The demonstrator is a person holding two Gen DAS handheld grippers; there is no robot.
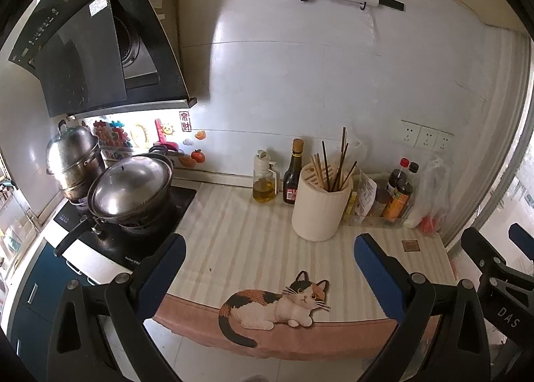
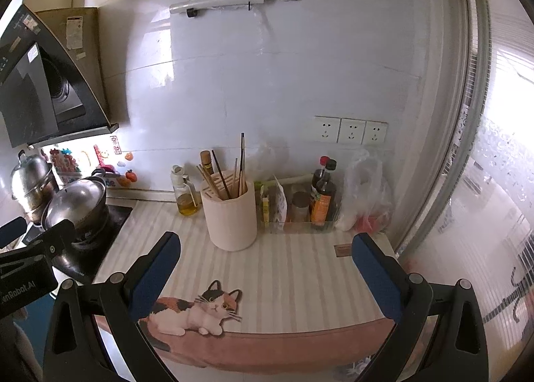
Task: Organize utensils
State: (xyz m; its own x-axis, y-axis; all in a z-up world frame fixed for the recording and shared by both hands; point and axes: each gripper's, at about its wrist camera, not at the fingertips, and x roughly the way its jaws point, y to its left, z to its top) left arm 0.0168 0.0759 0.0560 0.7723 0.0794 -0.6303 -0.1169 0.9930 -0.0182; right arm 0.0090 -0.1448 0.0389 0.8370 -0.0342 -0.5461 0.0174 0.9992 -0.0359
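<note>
A cream cylindrical utensil holder (image 1: 319,208) stands on the striped cat-print mat (image 1: 253,235), with several chopsticks (image 1: 333,165) upright in it. It also shows in the right wrist view (image 2: 231,220) with the chopsticks (image 2: 230,175). My left gripper (image 1: 267,268) is open and empty, held above the mat's front part, short of the holder. My right gripper (image 2: 265,268) is open and empty, also in front of the holder. The right gripper shows at the right edge of the left wrist view (image 1: 500,261), and the left gripper at the left edge of the right wrist view (image 2: 33,248).
An oil dispenser (image 1: 264,181) and a dark sauce bottle (image 1: 293,175) stand behind the holder. A clear tray of condiment bottles (image 1: 383,205) and a plastic bag (image 1: 430,195) sit at the right. A wok (image 1: 130,191) and steel pot (image 1: 73,161) sit on the stove at left.
</note>
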